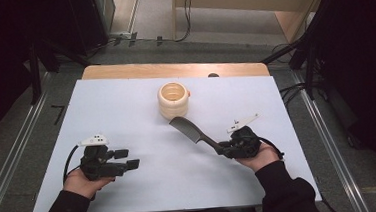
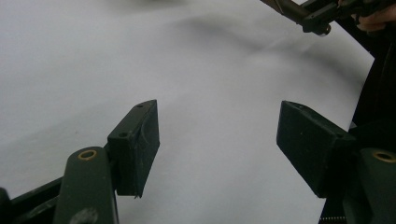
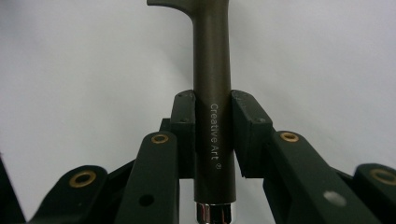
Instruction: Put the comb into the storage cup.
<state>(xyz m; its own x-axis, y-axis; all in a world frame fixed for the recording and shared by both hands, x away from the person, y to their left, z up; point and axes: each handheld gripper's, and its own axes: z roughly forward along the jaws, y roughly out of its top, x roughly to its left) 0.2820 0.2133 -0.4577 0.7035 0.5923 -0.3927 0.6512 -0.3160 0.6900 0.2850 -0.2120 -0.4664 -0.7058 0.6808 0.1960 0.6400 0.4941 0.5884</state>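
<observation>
A dark comb [image 1: 190,129] with a round handle [image 3: 212,112] marked "Creative Art" is held by my right gripper [image 1: 225,147], whose jaws are shut on the handle. The comb's toothed head points up and left toward a cream ribbed cup [image 1: 174,100] standing at the middle back of the white table [image 1: 146,179]. In the right gripper view both pads [image 3: 183,126] press the handle's sides. My left gripper [image 1: 125,159] rests low at the front left, jaws open and pointing right, with nothing between its pads [image 2: 137,144]. The comb's handle end [image 2: 292,10] shows at the top right of the left gripper view.
The white table surface [image 2: 201,93] lies between the two grippers. A wooden strip [image 1: 173,69] runs along the table's far edge. Metal rails [image 1: 323,126] flank the table on the floor, and cables [image 1: 187,11] trail on the floor beyond.
</observation>
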